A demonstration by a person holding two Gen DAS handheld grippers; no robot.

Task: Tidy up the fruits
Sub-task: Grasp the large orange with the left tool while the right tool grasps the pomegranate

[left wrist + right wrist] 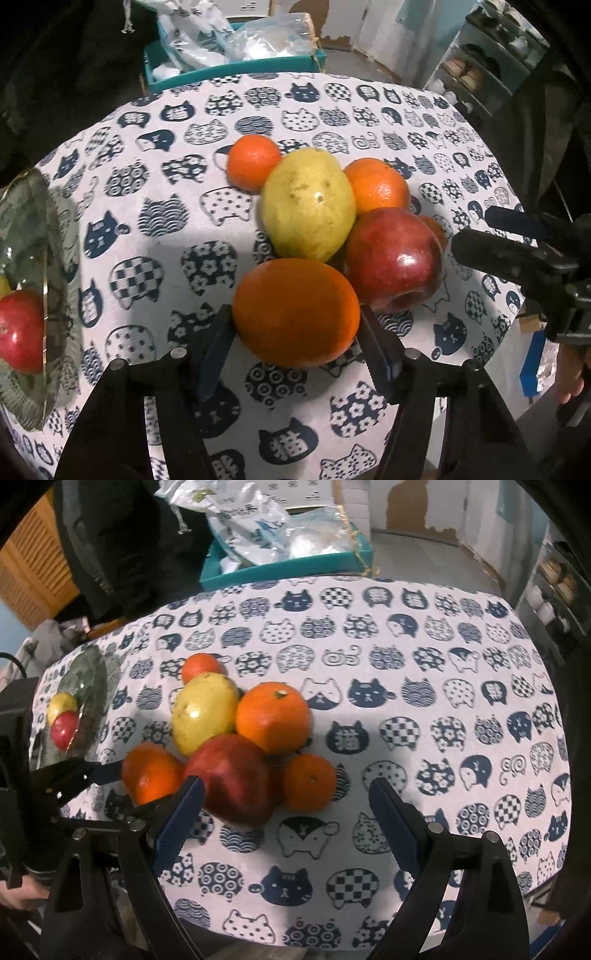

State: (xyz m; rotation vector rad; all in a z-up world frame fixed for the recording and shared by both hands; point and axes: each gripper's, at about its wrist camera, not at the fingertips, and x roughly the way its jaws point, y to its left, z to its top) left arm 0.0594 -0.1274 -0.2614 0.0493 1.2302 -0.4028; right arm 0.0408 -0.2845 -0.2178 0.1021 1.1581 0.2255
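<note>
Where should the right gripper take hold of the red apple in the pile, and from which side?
Grip the red apple across its widest middle, coming down from above on its near side. Its round top is exposed, while the yellow pear and oranges crowd its back and sides; the near orange already sits between the left gripper fingers.

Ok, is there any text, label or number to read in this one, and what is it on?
"猫": on a dark cat head printed on the tablecloth; it shows again in the left wrist view.
White bag in the teal box: blue characters, too blurred to read.
Pale carton behind: marks too small to read.
</note>
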